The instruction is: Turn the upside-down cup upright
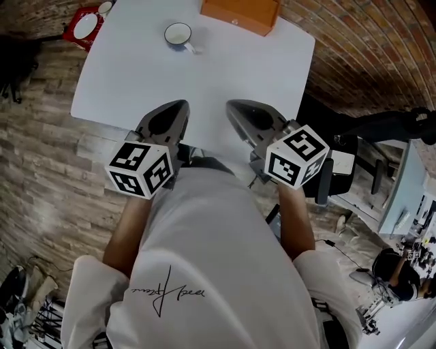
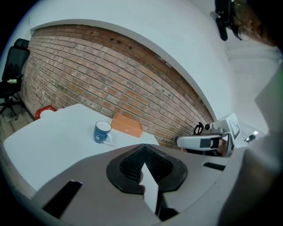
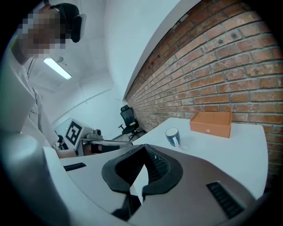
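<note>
A white table (image 1: 225, 82) fills the upper part of the head view, with its near edge just ahead of both tools. An orange box (image 1: 240, 12) is set at its far edge, against the brick wall. The left gripper (image 1: 181, 105) and the right gripper (image 1: 233, 105) are held side by side at the near edge, low and close to the person's body. In each gripper's own view the two dark pads are seen pressed together at their tips, with nothing caught between them. The blue cup (image 1: 178, 34) is found on the far half of the table, near the box but clear of it, and well apart from both grippers. It is seen standing on its base with its open white mouth upward, so its long axis is vertical and it already stands as the task wants. How it came to stand so cannot be told from this moment. Its handle appears to be turned toward the near right, though it is small in every view. The cup lies almost straight ahead of the left gripper and ahead-left of the right one, so the left is judged the nearer.
</note>
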{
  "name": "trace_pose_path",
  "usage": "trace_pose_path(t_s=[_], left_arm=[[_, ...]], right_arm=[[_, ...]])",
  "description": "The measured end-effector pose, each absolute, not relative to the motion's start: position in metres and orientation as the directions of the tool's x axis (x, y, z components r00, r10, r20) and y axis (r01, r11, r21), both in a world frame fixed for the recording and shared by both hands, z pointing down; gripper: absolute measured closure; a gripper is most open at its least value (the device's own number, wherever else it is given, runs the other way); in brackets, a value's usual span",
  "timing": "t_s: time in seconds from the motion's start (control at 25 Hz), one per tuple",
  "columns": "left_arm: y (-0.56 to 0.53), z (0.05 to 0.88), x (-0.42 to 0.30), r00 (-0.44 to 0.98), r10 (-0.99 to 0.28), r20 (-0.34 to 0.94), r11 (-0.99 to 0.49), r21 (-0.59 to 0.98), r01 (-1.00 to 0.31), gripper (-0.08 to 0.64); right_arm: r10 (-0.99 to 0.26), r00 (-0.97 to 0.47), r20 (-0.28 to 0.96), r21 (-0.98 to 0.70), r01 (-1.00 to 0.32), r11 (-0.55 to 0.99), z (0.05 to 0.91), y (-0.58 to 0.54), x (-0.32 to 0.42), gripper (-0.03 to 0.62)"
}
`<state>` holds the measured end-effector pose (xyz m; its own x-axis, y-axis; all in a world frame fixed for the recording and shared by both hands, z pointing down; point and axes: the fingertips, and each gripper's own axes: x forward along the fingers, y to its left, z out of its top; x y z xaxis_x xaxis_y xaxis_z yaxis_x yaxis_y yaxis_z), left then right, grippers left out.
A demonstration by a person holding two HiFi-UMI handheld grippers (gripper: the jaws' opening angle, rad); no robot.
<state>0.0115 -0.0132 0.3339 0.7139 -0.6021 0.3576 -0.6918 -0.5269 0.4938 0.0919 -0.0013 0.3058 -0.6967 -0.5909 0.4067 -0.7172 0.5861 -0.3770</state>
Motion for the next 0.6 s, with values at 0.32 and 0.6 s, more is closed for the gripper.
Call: trace_pose_path(t_s=[0.32,0.6], left_arm=[[0.008,0.321,0.01,0.711,-0.62,0.331,-0.531,0.49,-0.691,0.552],[0.032,0.309,0.021,0.722,-0.615,0.315,-0.545,0.493,-0.679,0.552]], right_arm=[[-0.611,-0.691,0.387,-0.351,-0.723,0.595,0.301,0.025,0.089,0.572],[-0.619,-0.692,0.37,-0.35,-0.722,0.598,0.291,0.046,0.095,0.572]])
